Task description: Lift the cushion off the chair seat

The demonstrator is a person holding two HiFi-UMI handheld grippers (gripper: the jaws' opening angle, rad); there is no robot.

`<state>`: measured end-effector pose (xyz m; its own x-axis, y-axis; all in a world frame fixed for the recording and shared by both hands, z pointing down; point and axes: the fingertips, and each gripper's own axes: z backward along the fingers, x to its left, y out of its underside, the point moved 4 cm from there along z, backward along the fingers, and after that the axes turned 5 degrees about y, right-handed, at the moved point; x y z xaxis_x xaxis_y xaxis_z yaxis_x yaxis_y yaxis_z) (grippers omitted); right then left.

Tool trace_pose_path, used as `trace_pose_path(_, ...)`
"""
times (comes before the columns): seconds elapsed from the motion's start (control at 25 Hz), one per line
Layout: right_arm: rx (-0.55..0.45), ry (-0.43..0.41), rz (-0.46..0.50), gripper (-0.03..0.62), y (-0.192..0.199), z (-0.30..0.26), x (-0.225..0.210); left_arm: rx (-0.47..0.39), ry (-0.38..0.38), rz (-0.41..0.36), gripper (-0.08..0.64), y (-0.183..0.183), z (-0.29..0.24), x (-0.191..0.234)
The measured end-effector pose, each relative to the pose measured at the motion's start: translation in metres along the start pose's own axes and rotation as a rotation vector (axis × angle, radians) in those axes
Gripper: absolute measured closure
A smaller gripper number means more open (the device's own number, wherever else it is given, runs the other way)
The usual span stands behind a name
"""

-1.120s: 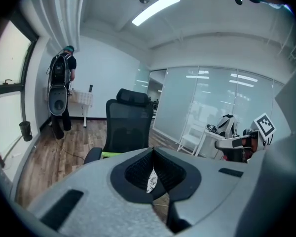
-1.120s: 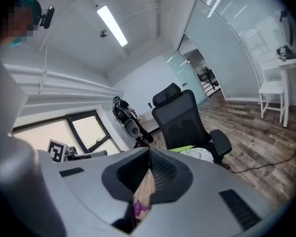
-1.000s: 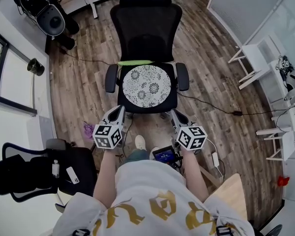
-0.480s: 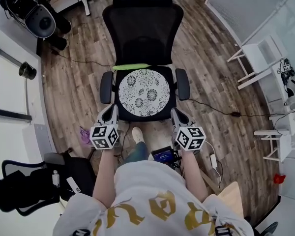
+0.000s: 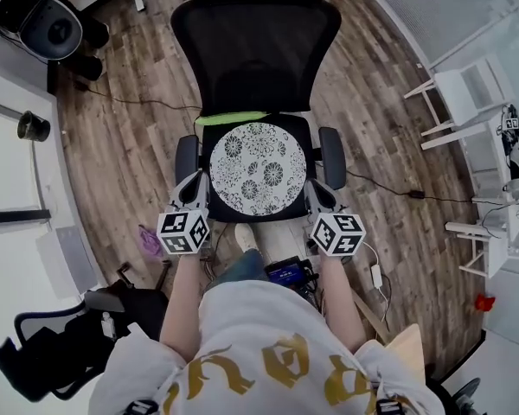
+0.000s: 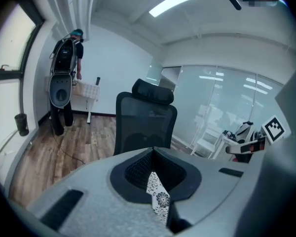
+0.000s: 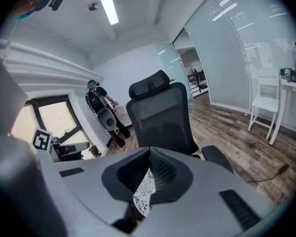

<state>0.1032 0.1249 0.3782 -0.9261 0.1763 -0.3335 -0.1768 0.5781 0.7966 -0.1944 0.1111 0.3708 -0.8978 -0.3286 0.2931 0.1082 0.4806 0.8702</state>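
A round white cushion (image 5: 257, 167) with a black flower pattern lies flat on the seat of a black mesh office chair (image 5: 255, 50). My left gripper (image 5: 199, 181) is at the seat's front left corner, beside the left armrest (image 5: 185, 158). It is shut and empty. My right gripper (image 5: 317, 190) is at the front right corner by the right armrest (image 5: 331, 156), also shut and empty. In the left gripper view a sliver of cushion (image 6: 158, 199) shows below the closed jaws. In the right gripper view the cushion (image 7: 144, 191) shows the same way.
A green strip (image 5: 232, 117) lies at the back of the seat. My shoe (image 5: 245, 236) and a small device (image 5: 285, 273) are in front of the chair. Cables (image 5: 389, 188) cross the wood floor. White furniture (image 5: 458, 93) stands right, another black chair (image 5: 52, 353) lower left.
Both grippers have moved forward from well in front of the chair to the seat's front corners. The chair now fills more of the head view. Both jaws stayed shut.
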Motion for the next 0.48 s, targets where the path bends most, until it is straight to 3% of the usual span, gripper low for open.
trace_pose_path(0.12,0.002,0.053,0.012,0.581,-0.004,-0.018,-0.003,-0.027,-0.035,-0.103,0.549,-0.014,-0.014,0.013)
trace_pose_path(0.48,0.006,0.095,0.073,0.581,-0.019,-0.035,-0.008,0.041,-0.009,-0.130,0.550,-0.020,-0.055,0.023)
